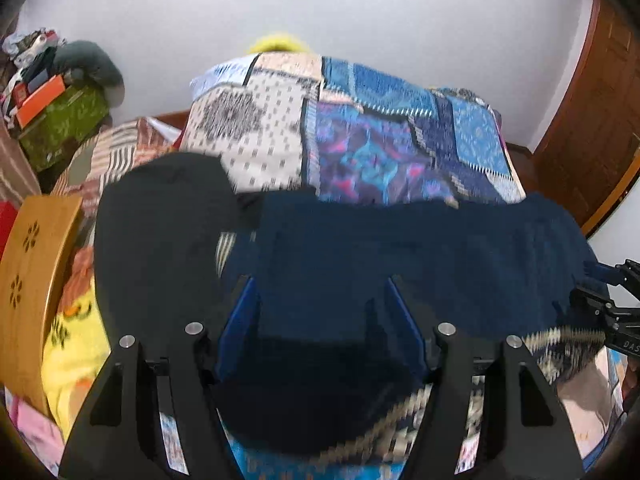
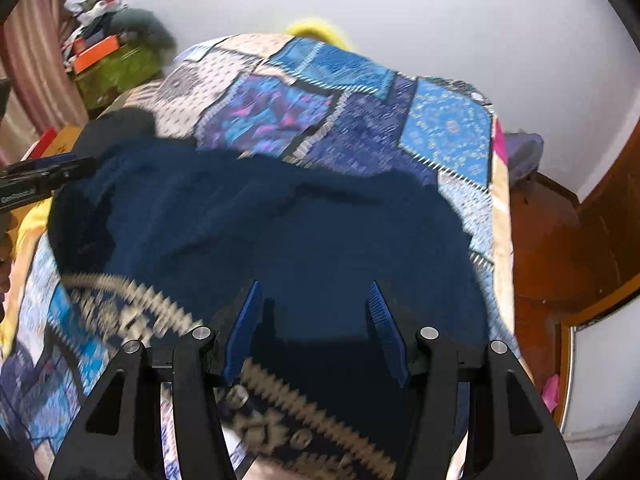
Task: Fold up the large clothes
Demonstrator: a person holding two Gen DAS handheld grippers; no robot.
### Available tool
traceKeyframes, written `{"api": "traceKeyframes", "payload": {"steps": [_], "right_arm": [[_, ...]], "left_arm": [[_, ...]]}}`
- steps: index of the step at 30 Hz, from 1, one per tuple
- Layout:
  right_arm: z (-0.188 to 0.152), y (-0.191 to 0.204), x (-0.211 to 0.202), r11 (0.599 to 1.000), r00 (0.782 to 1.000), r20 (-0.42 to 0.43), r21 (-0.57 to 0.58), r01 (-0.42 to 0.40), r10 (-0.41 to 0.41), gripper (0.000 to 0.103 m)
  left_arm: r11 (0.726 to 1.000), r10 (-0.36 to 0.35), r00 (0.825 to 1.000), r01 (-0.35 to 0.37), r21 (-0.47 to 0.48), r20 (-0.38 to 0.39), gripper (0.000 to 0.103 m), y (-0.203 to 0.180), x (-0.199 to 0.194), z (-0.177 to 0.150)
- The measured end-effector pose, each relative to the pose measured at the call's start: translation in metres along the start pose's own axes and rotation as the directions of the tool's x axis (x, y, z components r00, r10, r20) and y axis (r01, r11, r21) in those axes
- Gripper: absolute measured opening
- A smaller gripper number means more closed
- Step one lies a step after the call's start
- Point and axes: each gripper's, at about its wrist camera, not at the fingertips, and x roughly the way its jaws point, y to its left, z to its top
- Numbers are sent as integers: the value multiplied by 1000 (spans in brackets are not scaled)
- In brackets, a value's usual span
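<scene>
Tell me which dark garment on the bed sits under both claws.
The navy blue garment, spread wide across the patchwork bedspread. The black garment lies off to its left, beyond the claws.

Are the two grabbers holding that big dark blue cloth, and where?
Neither. The left gripper and the right gripper are both wide open above the dark blue garment on the patchwork bedspread; no fabric is pinched.

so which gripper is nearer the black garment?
Left. The left gripper is open just right of the black garment; the right gripper is over the navy garment, farther off.
</scene>
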Motion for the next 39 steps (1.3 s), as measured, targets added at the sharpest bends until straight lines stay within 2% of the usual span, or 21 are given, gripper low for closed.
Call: {"api": "traceKeyframes", "payload": {"steps": [5, 10, 17, 20, 22, 23, 24, 25, 27, 29, 33, 34, 37, 39], "right_arm": [[-19, 11, -8, 1000, 1000, -23, -6, -19, 19, 52], [-36, 10, -14, 1000, 999, -41, 26, -11, 12, 52], [-52, 0, -8, 998, 997, -82, 57, 12, -7, 52], [-59, -9, -3, 994, 995, -95, 110, -11, 21, 52], [-63, -14, -2, 990, 995, -94, 140, -30, 43, 53], [-64, -17, -1, 987, 994, -92, 154, -40, 54, 53], [-65, -17, 0, 986, 994, -90, 161, -45, 60, 54], [-66, -19, 1, 984, 994, -88, 170, -53, 69, 55], [-66, -20, 2, 982, 993, -88, 176, -60, 76, 55], [-66, -19, 4, 983, 993, -87, 175, -60, 76, 55], [-65, -15, 7, 988, 994, -88, 151, -45, 58, 57], [-65, -14, 7, 989, 995, -88, 144, -42, 56, 57], [-65, -14, 7, 990, 994, -88, 136, -45, 58, 59], [-66, -14, 8, 990, 994, -90, 134, -45, 57, 59]], "left_arm": [[999, 6, 1000, -6, -48, -6, 65, 12, -19, -32], [989, -7, 1000, 4, -145, -20, 65, 33, -35, -59], [950, 4, 1000, -2, -312, 4, 68, 59, -42, -101], [911, -86, 996, 63, -408, -38, 69, 68, -23, -122], [861, -179, 982, 126, -493, -62, 69, 72, -6, -137], [835, -229, 971, 159, -526, -70, 69, 73, 1, -141], [794, -305, 950, 211, -569, -73, 69, 74, 12, -146], [762, -352, 934, 245, -599, -66, 69, 74, 18, -149], [685, -427, 904, 310, -660, -18, 69, 75, 29, -154], [648, -450, 893, 340, -682, 18, 69, 75, 36, -154], [607, -459, 887, 354, -712, 49, 70, 74, 56, -150], [610, -451, 891, 346, -712, 47, 71, 73, 58, -149], [655, -399, 916, 316, -686, 40, 72, 66, 63, -143], [663, -381, 923, 318, -678, 60, 72, 62, 61, -141]]}}
